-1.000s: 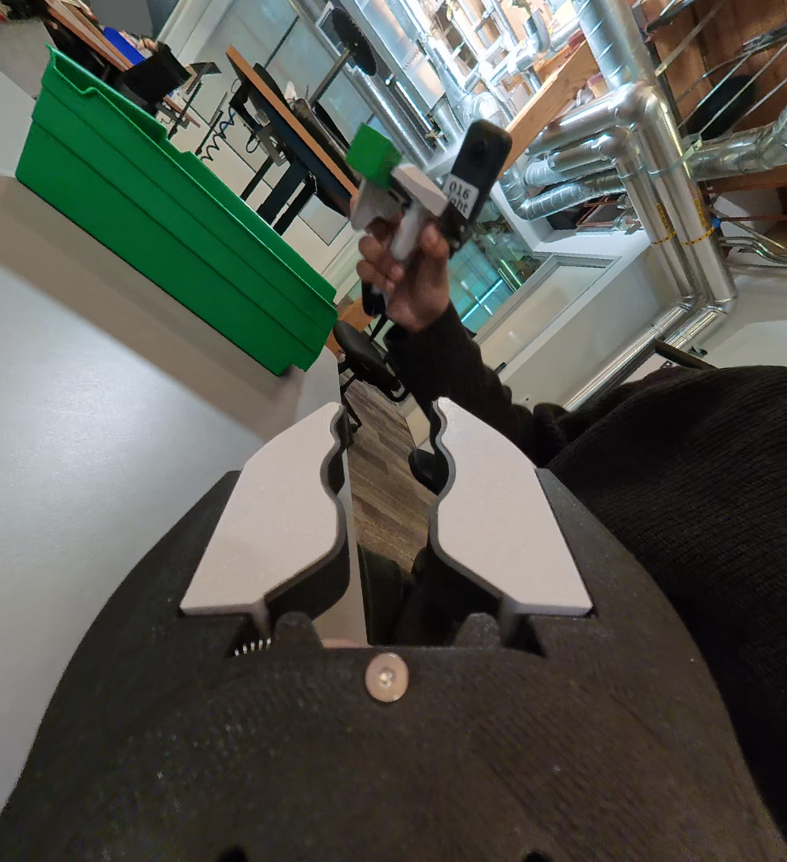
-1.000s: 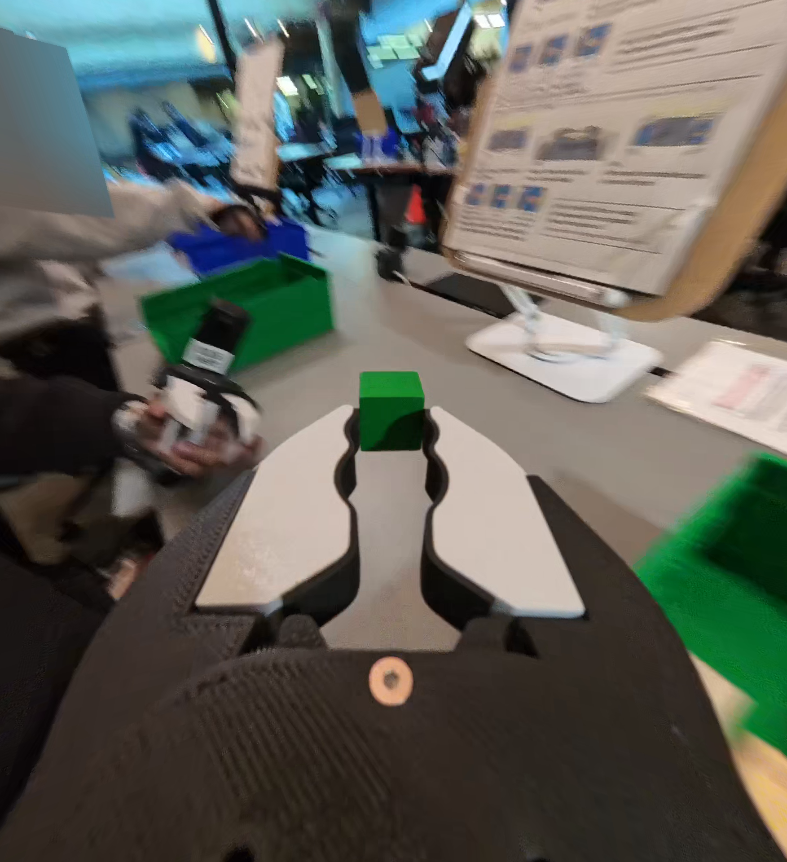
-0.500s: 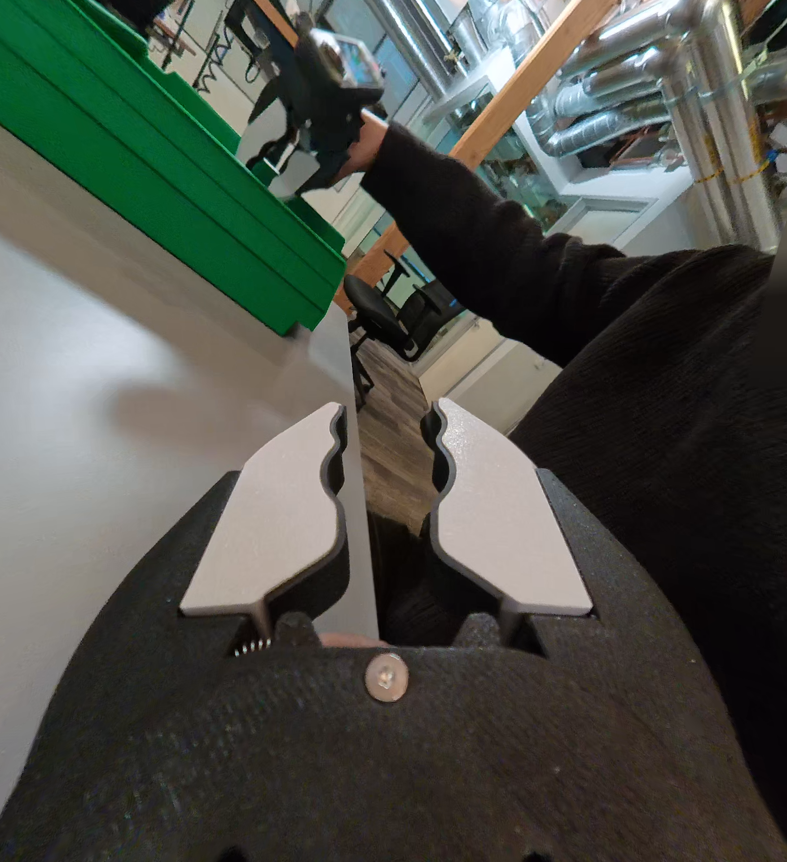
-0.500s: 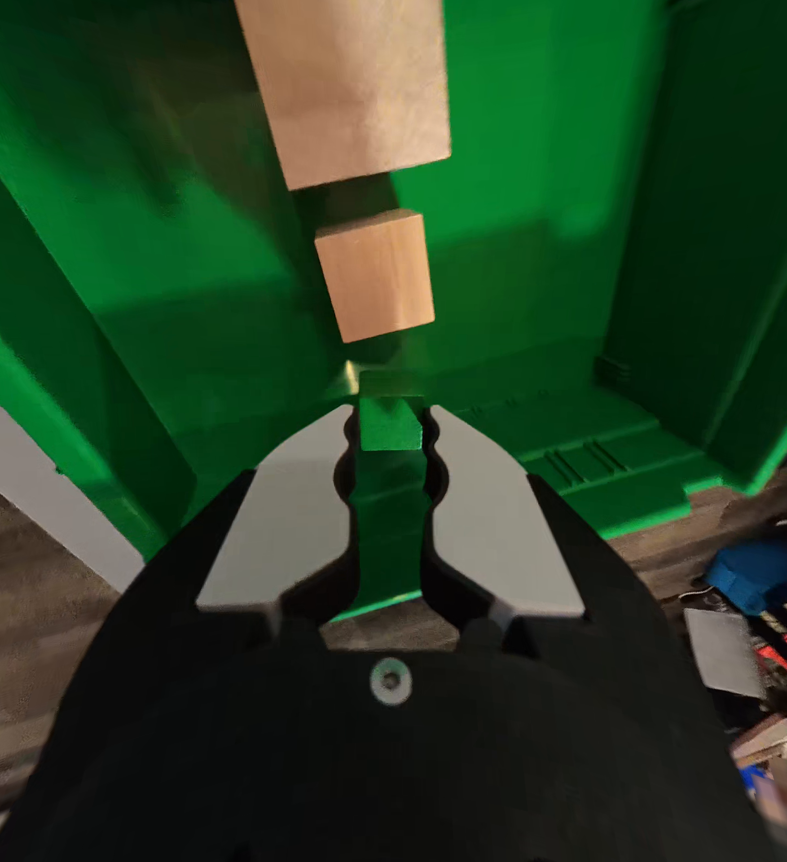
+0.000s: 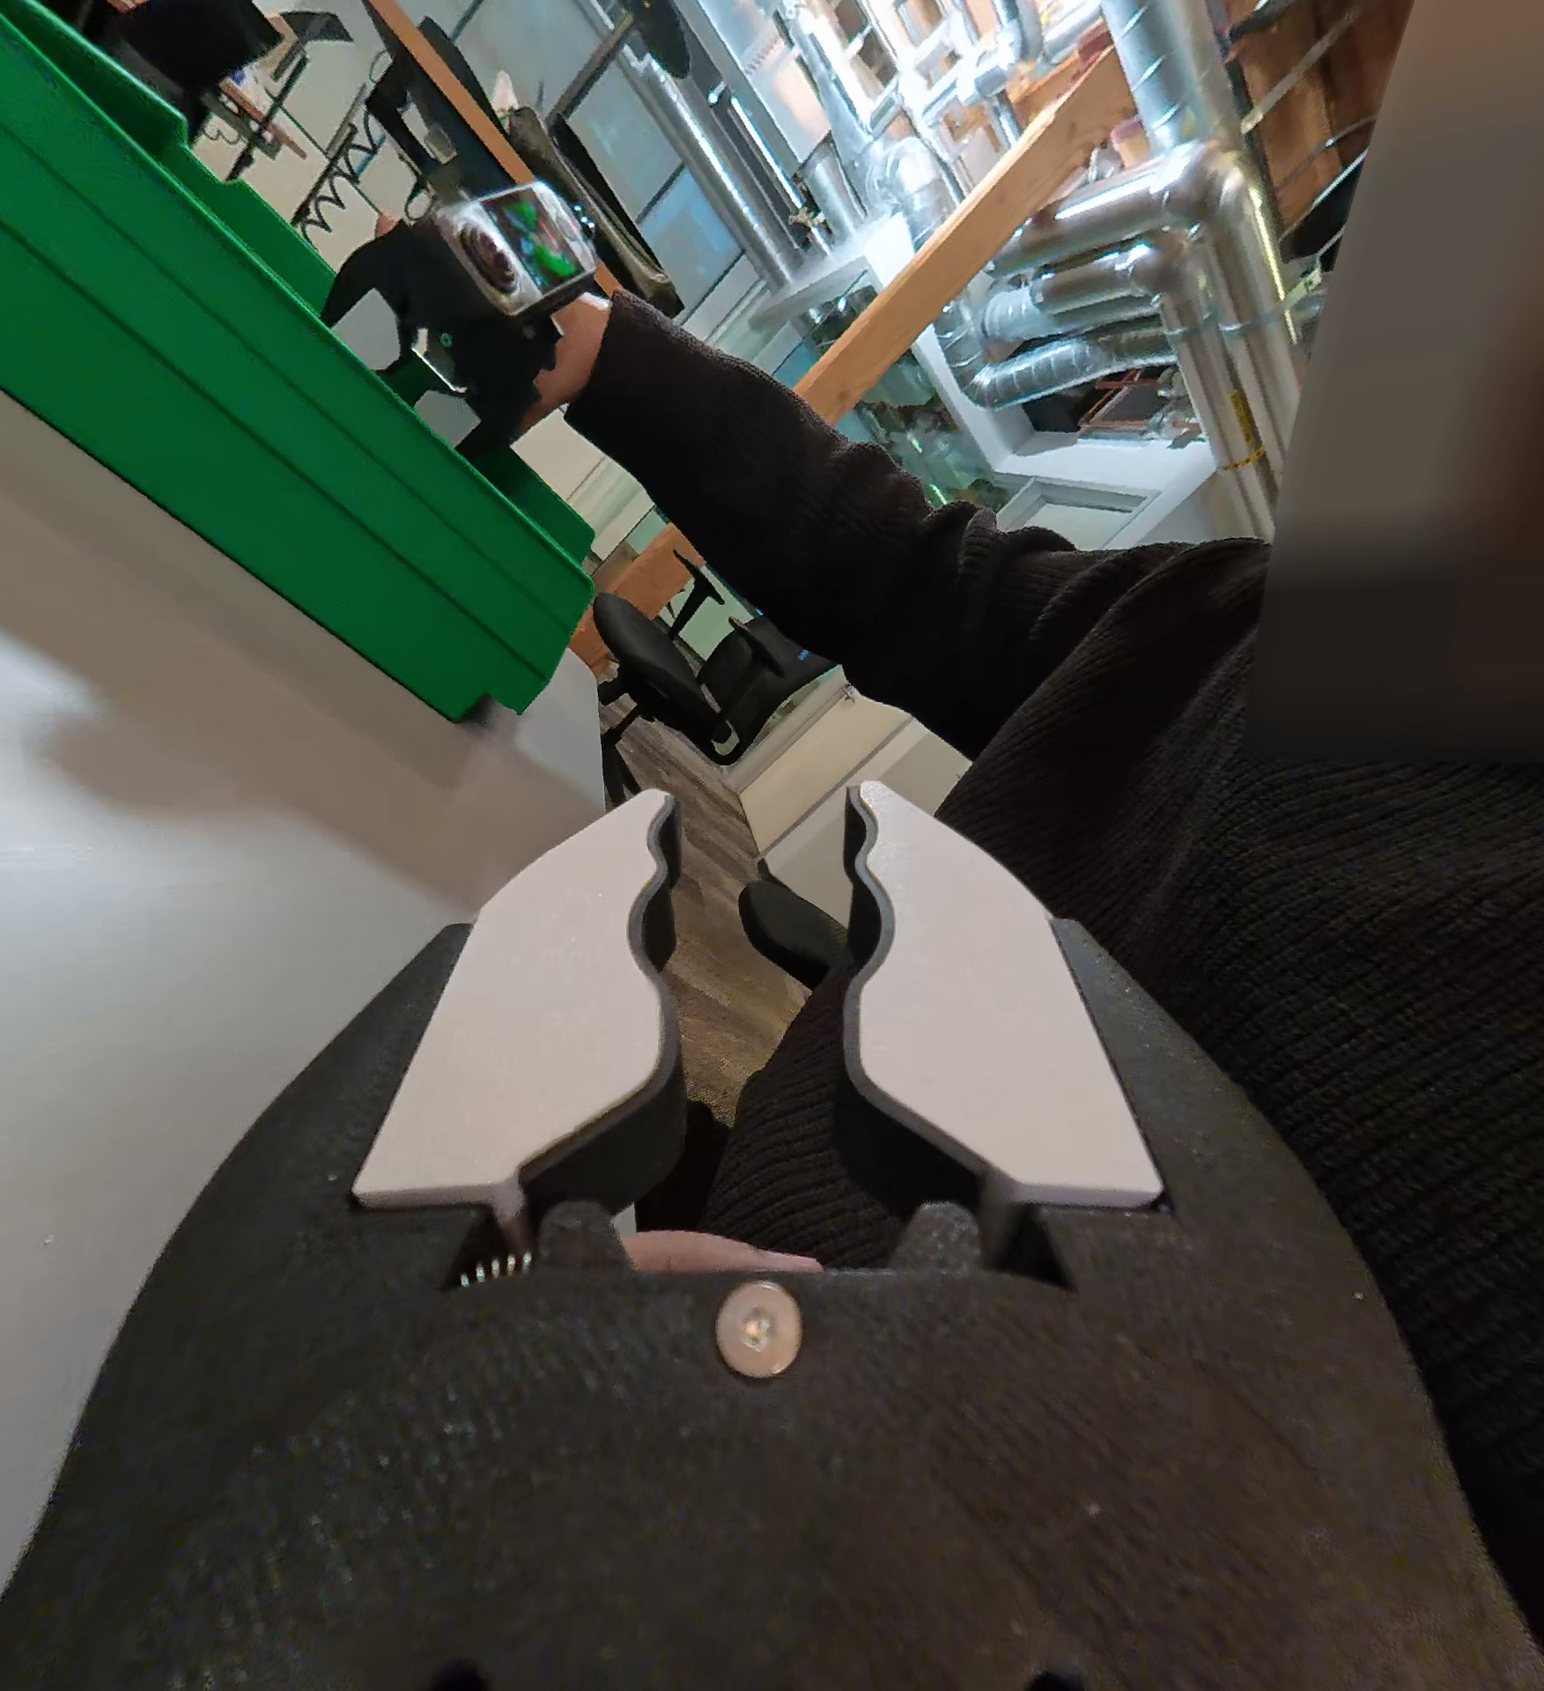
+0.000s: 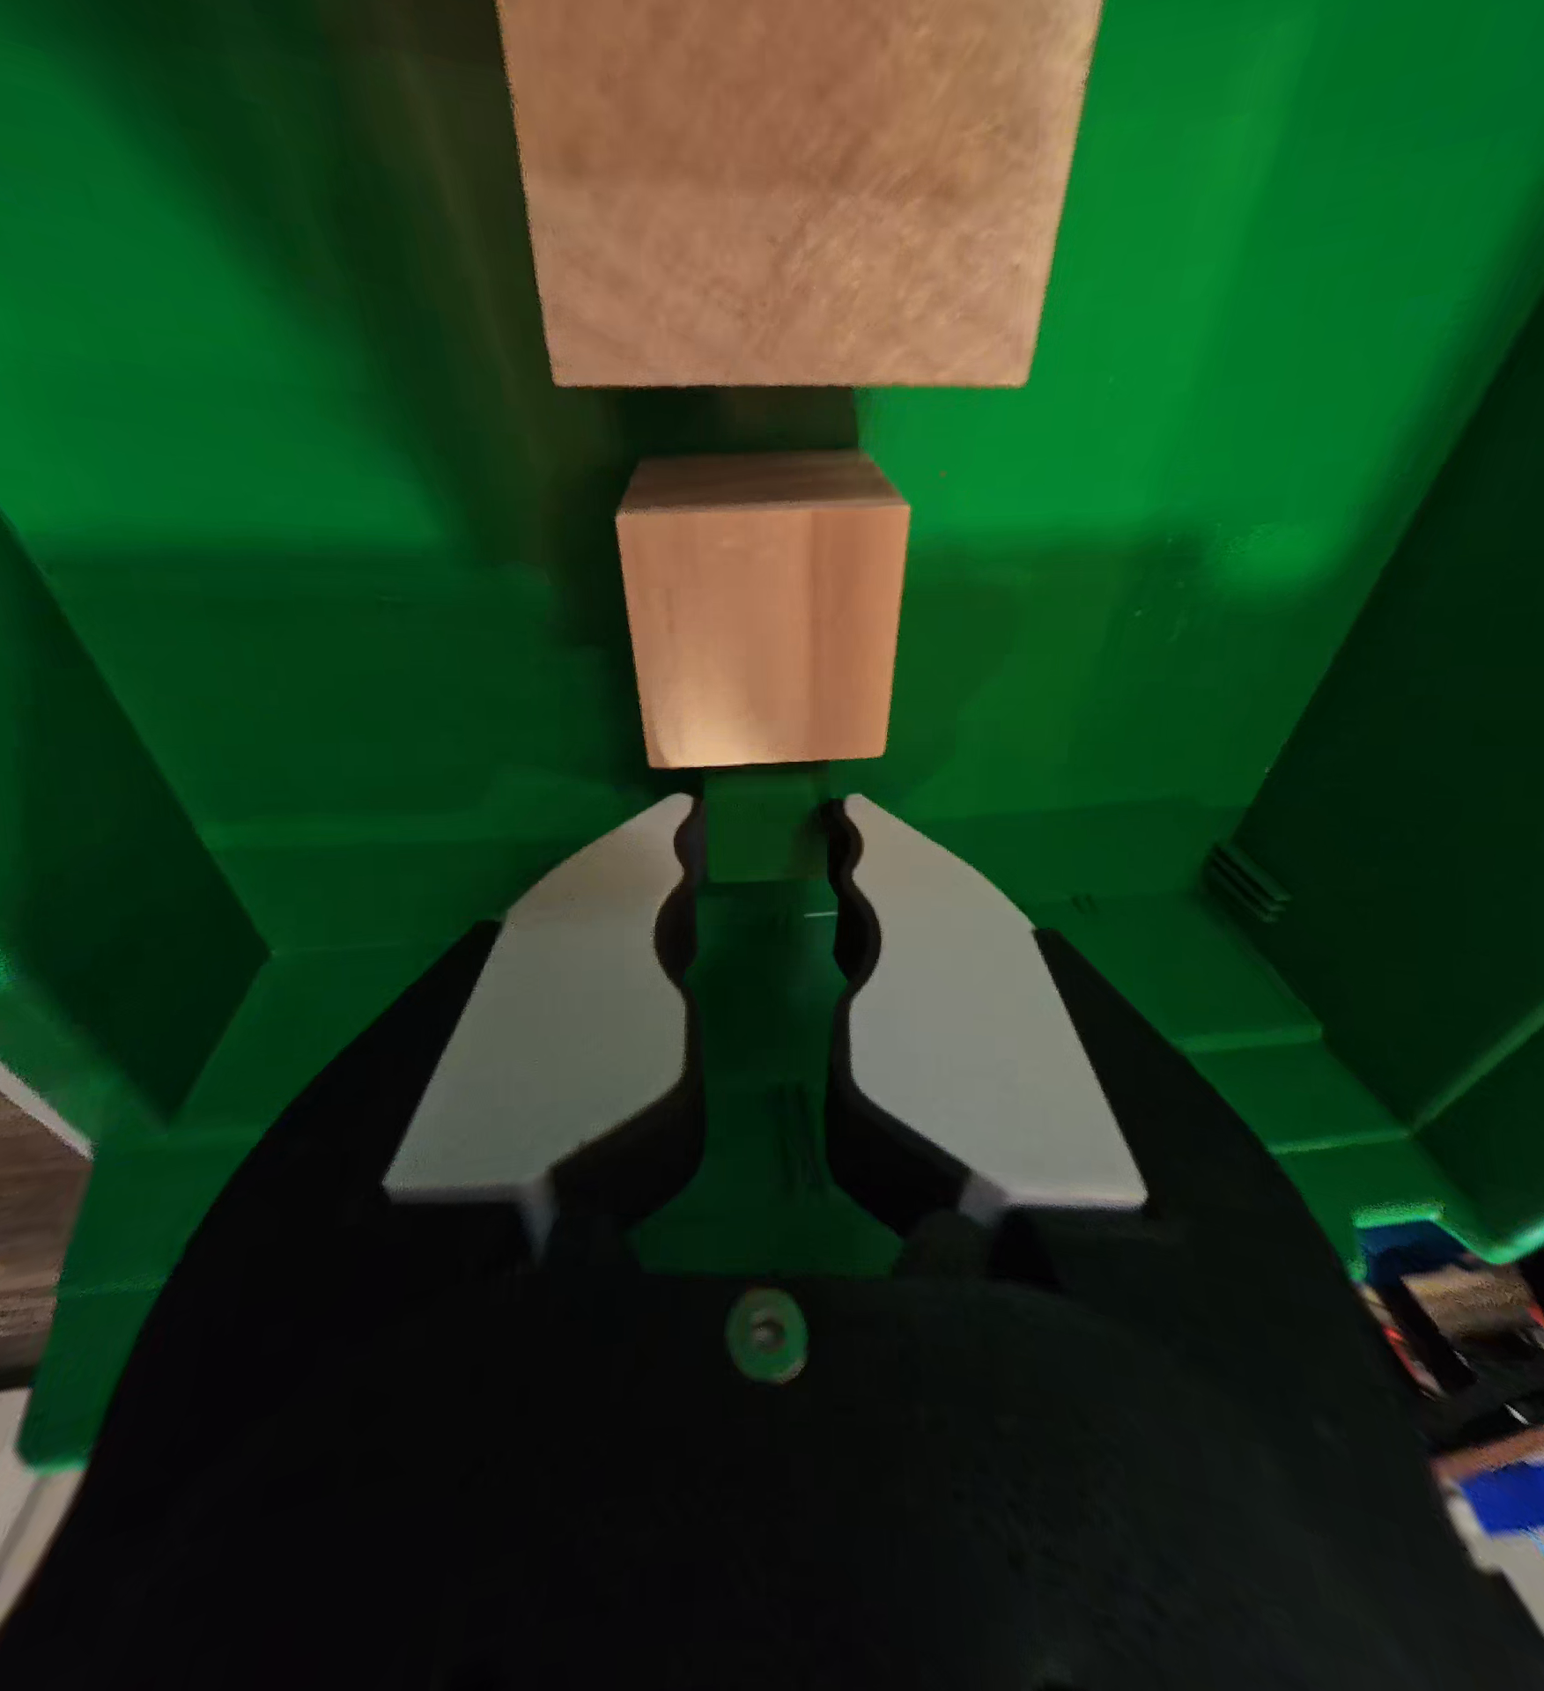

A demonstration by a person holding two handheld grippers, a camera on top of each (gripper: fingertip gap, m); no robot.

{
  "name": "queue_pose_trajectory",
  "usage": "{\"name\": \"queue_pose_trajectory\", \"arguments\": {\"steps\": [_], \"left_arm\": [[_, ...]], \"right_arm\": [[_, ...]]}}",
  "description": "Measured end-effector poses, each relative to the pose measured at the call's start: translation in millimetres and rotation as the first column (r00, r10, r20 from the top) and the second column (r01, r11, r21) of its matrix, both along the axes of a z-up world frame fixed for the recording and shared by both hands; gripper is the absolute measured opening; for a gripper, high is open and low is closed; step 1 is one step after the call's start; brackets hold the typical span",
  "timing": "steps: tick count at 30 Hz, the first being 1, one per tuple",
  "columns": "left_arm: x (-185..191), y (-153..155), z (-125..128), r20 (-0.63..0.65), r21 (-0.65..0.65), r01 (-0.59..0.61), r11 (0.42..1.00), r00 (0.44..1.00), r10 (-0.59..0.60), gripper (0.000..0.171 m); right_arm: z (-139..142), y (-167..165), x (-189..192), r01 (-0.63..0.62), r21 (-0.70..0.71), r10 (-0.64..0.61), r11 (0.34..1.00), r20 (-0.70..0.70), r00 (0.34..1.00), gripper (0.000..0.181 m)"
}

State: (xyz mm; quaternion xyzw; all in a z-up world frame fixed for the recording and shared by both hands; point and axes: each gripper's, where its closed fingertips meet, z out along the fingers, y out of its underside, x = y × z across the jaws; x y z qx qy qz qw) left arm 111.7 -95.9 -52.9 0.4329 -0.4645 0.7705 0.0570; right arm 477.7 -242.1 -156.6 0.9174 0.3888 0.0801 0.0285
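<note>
Left claw [image 5: 761, 805]: released, fingers parted, nothing between them. It sits low at the near edge of the grey bench [image 5: 91, 915], tilted, and points past the bench edge toward wood-patterned floor [image 5: 713, 988]. The person's dark knitted sleeve [image 5: 1299, 1007] fills the right side of the left wrist view, just beside the right finger. A black office chair [image 5: 658, 677] stands on the floor beyond the bench.

Green bin [image 5: 200, 403]: rests on the bench, at its far corner, well apart from the left claw. In the left wrist view the right claw's housing is seen over the bin's open top, held by a hand [image 5: 580, 343] on an outstretched dark-sleeved arm; its fingers cannot be made out there. Silver ducts [image 5: 1116, 220] and a timber beam [image 5: 960, 229] run overhead in the background.

Right claw [image 6: 761, 814]: clenched on a small green cube [image 6: 759, 837], gripped at the fingertips. It points down into the green bin, whose floor and walls surround the view. Whether the cube touches the bin floor cannot be told.

Bin contents: a small wooden cube [image 6: 759, 622] lies on the bin floor just beyond the green cube, appearing to touch it or nearly so. Past it, in line, lies a larger wooden block [image 6: 795, 183], cut off by the top of the picture.

Outside the bin on the right: a blue-and-white item [image 6: 1537, 1501], blurred, not identifiable.
</note>
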Motion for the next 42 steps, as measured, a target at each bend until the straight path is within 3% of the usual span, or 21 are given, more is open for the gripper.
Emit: {"name": "queue_pose_trajectory", "arguments": {"steps": [12,22,26,32,37,42], "left_arm": [[0.2,1.1,-2.5,-0.009,-0.003,0.0,1.0,1.0,0.0,0.034],[1.5,5.3,-1.9,-0.013,-0.019,-0.01,1.0,1.0,0.01,0.034],[0.9,4.8,-2.0,-0.013,-0.016,-0.004,1.0,1.0,0.004,0.034],[-0.5,3.0,-2.9,-0.014,-0.012,0.004,1.0,1.0,-0.004,0.034],[-0.7,2.1,-3.0,-0.021,-0.025,0.01,1.0,1.0,-0.01,0.033],[-2.1,0.5,-1.9,-0.012,-0.002,0.011,1.0,1.0,-0.011,0.033]], "right_arm": [[-3.5,-1.4,0.2,-0.028,-0.007,0.028,1.0,0.015,0.999,0.028],[-4.3,-7.1,4.0,-0.018,-0.016,0.019,1.0,0.04,0.999,0.04],[8.4,-3.7,2.4,0.004,0.035,-0.005,0.999,0.034,0.999,0.044],[34.5,19.2,-24.5,0.068,0.228,-0.053,0.971,-0.072,0.996,0.056],[22.6,20.7,-31.6,0.004,0.191,-0.001,0.982,-0.017,1.0,0.056],[15.9,26.9,-27.7,0.022,0.194,-0.017,0.981,-0.026,1.0,0.055]]}}
